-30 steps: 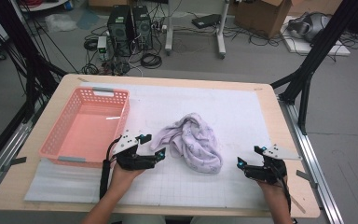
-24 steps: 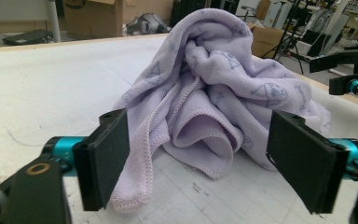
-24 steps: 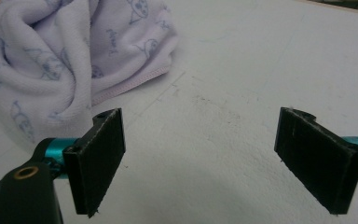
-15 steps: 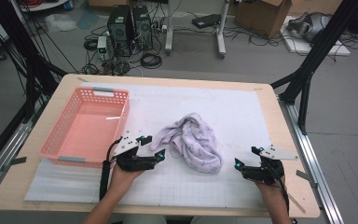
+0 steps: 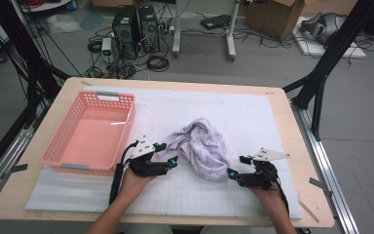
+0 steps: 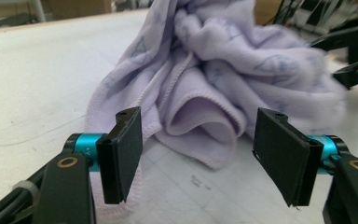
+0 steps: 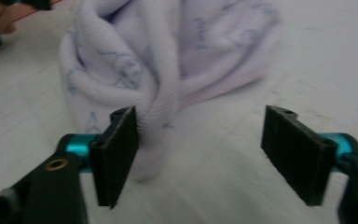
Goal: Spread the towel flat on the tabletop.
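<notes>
A crumpled lilac towel (image 5: 202, 146) lies on the white mat in the middle of the table. My left gripper (image 5: 169, 153) stands open at its left edge. In the left gripper view (image 6: 198, 154) a folded hem of the towel (image 6: 205, 121) lies between the jaws, which have just been closing; neither pad presses it. My right gripper (image 5: 234, 165) sits at the towel's near right end. In the right gripper view (image 7: 200, 154) a rolled fold of the towel (image 7: 158, 93) rests against the left pad while the other pad stands far off; these jaws have also just been closing.
An empty pink plastic basket (image 5: 90, 134) stands at the left of the white mat (image 5: 253, 112), just behind my left hand. The wooden table's edge (image 5: 311, 146) runs along the right. Computers, cables and boxes sit on the floor beyond the table.
My right gripper has slid left to the towel's near end, and its jaws look narrower. The left hand has stayed in place at the towel's left edge.
</notes>
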Available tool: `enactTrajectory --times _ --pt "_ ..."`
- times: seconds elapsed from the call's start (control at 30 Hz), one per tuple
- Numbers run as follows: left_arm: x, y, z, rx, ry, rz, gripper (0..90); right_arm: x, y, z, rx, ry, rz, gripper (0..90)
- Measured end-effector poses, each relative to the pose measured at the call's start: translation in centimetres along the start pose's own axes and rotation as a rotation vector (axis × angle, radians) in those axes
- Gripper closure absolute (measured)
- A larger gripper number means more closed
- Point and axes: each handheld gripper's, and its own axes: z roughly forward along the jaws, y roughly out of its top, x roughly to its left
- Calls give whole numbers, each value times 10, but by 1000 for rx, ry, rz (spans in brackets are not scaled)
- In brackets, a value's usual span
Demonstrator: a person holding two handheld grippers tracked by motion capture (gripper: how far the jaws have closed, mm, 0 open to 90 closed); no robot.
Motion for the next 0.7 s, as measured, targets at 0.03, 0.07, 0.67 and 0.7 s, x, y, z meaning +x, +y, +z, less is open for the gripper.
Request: enactTrajectory --times 0.03,0.07,0.67,0.7 --pt "1 0 1 -10 6 -3 338 5 3 10 35 44 -36 501" --pt "3 1 3 -19 13 -17 338 5 3 10 35 44 -36 501" --pt "3 6 39 154 5 -20 726 29 -29 -63 103 89 -86 734" --pt "2 6 37 166 13 4 822 29 -31 -66 99 98 -85 702"
